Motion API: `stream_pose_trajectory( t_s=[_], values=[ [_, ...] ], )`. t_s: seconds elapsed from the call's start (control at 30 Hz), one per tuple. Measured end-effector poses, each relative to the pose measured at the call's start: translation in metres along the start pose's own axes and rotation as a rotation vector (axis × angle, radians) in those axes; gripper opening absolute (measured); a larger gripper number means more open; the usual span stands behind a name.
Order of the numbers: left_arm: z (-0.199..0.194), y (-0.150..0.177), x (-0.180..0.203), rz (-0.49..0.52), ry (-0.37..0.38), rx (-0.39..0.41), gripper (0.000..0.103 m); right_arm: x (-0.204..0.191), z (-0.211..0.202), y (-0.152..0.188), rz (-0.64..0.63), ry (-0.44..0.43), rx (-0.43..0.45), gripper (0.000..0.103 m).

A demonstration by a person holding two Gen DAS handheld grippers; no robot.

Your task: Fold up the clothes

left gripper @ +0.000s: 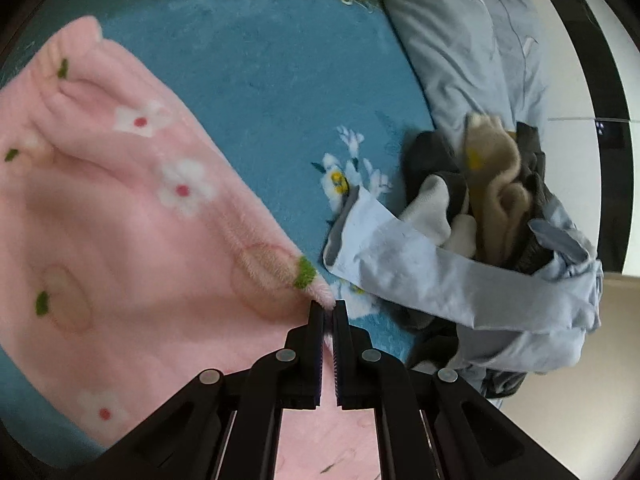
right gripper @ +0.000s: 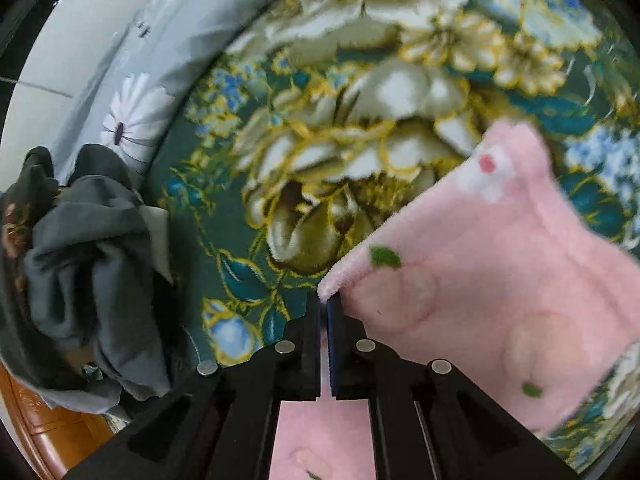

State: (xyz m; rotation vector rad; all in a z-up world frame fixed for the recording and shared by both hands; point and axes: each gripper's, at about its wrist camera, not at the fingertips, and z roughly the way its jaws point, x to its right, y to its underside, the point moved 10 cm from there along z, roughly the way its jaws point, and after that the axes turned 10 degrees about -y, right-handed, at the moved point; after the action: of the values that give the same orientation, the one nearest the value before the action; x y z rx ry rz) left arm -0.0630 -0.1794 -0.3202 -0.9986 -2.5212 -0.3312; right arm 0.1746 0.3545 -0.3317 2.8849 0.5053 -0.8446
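Floral teal blanket (left gripper: 256, 80) underlies the pink fleece garment (left gripper: 120, 220). Left gripper (left gripper: 328, 308) and right gripper (right gripper: 323, 300) each pinch a corner, jaws closed on fleece. Garment spans between them, its free end lying farther ahead.

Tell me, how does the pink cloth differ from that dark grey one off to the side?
The pink cloth is fluffy and printed with little flowers and leaves; the dark grey cloth is plain. The pink one is spread out, a corner pinched in the right tool; the grey one sits crumpled in a heap, untouched. Both are on the flowered blanket.
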Motion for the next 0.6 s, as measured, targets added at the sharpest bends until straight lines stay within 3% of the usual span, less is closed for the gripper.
stream_pose_trajectory(
  t_s=[0.13, 0.17, 0.2, 0.3, 0.33, 0.43, 0.6],
  values=[
    [-0.004, 0.007, 0.004, 0.063, 0.034, -0.003, 0.012, 0.006, 0.001, 0.0, 0.064, -0.101, 0.009, 0.007],
    [-0.008, 0.011, 0.004, 0.059, 0.058, -0.01, 0.023, 0.007, -0.001, 0.0, 0.073, -0.131, 0.012, 0.007],
    [-0.011, 0.015, 0.005, 0.048, 0.088, -0.014, 0.035, 0.006, -0.007, 0.0, 0.06, -0.153, 0.015, 0.011],
    [-0.025, 0.033, 0.009, 0.02, 0.211, 0.009, 0.047, 0.003, -0.043, -0.003, -0.013, -0.217, 0.055, 0.033],
    [-0.031, 0.041, 0.01, 0.012, 0.255, 0.02, 0.049, 0.003, -0.06, -0.004, -0.054, -0.233, 0.077, 0.039],
    [-0.024, 0.077, 0.007, 0.045, 0.276, 0.005, 0.052, 0.027, -0.105, 0.008, -0.124, -0.22, 0.108, 0.05],
    [0.013, 0.14, -0.001, 0.125, 0.22, -0.08, 0.052, 0.09, -0.118, 0.059, -0.091, -0.236, -0.003, 0.052]
  ],
)
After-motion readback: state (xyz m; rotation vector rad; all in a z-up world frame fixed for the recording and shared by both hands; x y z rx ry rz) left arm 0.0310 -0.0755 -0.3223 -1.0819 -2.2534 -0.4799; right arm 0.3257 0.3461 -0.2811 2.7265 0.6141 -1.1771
